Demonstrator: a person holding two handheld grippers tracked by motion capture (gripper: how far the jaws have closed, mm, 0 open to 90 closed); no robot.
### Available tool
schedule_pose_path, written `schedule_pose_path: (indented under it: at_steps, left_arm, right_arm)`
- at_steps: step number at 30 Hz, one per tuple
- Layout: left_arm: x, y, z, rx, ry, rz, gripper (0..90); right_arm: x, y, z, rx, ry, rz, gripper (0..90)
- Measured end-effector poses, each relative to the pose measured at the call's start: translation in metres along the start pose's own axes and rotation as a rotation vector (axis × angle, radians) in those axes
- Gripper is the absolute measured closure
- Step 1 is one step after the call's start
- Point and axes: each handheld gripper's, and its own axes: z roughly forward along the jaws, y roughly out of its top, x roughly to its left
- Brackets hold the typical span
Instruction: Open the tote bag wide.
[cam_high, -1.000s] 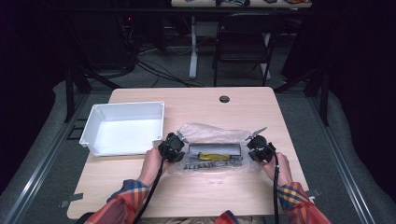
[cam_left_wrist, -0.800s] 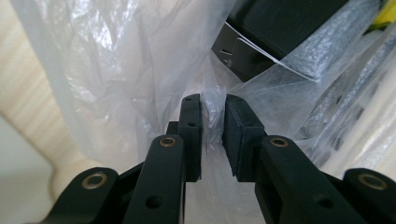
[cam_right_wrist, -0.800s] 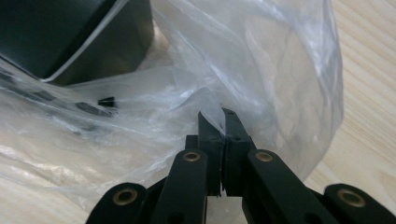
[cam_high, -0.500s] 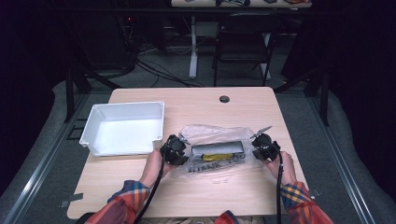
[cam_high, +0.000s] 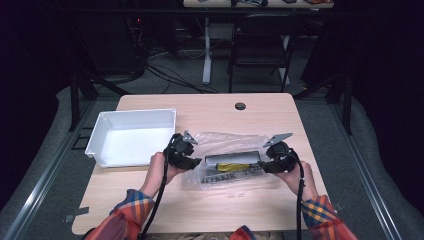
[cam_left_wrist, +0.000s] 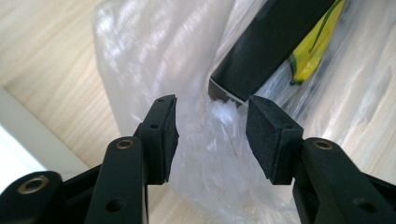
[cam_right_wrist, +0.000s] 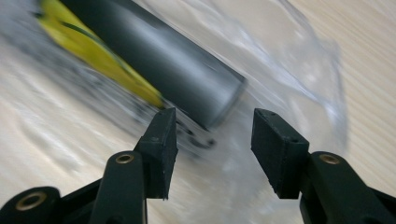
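Since a second ago, my left tongs (cam_high: 196, 161) and right tongs (cam_high: 264, 164) have just been opening, released off the plastic bag (cam_high: 227, 150), lifted at nine and three o'clock.

**A:** What lies between the two tools?

**B:** A clear, crinkled plastic bag (cam_high: 227, 160) lying flat on the wood, with black printing on its near part. Inside it is a dark grey bar (cam_high: 233, 159) with a yellow label, lying level.

**A:** How close?

**B:** One bar end sits just ahead of each tool's tips.
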Motion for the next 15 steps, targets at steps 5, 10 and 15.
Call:
schedule_pose_path:
  at_steps: [5, 10, 15]
  left_arm:
    - [0.007, 0.010, -0.003, -0.025, 0.036, -0.002, 49.9]
    - [0.015, 0.024, 0.016, -0.005, 0.061, -0.013, 49.1]
    - [0.020, 0.030, 0.037, 0.051, 0.054, -0.024, 50.6]
  right_arm:
    - [0.023, 0.013, 0.005, -0.041, 0.057, -0.066, 49.8]
    - [0.048, 0.028, 0.022, -0.050, 0.084, -0.145, 49.7]
    - [0.060, 0.035, 0.036, -0.053, 0.091, -0.182, 53.5]
